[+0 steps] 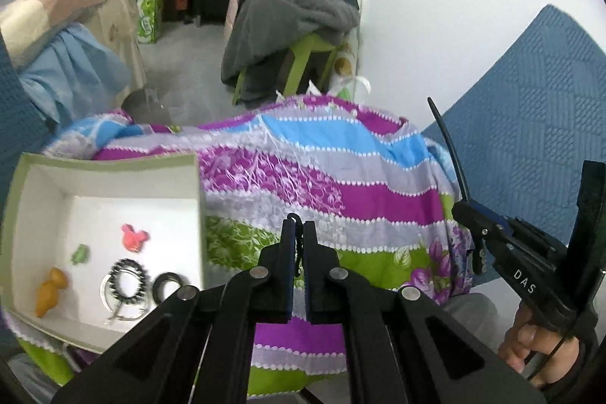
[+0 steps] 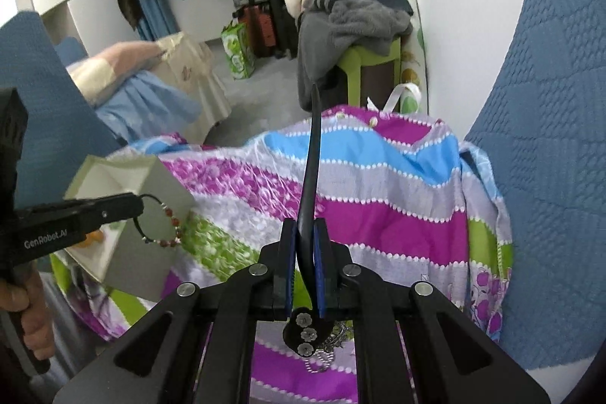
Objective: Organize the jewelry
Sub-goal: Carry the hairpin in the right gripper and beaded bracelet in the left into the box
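My left gripper [image 1: 299, 230] is shut on a beaded bracelet [image 2: 161, 224] with a dark cord and brown beads; in the right wrist view it hangs from the left gripper [image 2: 138, 205] beside the box. The white open box [image 1: 113, 177] sits left on the bedspread and holds a pink clip [image 1: 134, 237], a green piece [image 1: 80, 253], an orange piece [image 1: 51, 290], a dark beaded bracelet [image 1: 127, 284] and a black ring [image 1: 166, 284]. My right gripper [image 2: 305, 233] is shut on a long black hair stick [image 2: 312, 158] with flower ornaments [image 2: 305, 332]; it also shows in the left wrist view [image 1: 447, 146].
A striped purple, blue and green bedspread [image 1: 341, 177] covers the work surface. Blue quilted fabric [image 1: 530, 82] lies right. A silver chain piece [image 2: 329, 347] lies on the spread below the right gripper. A green stool [image 1: 303, 63] piled with clothes stands behind.
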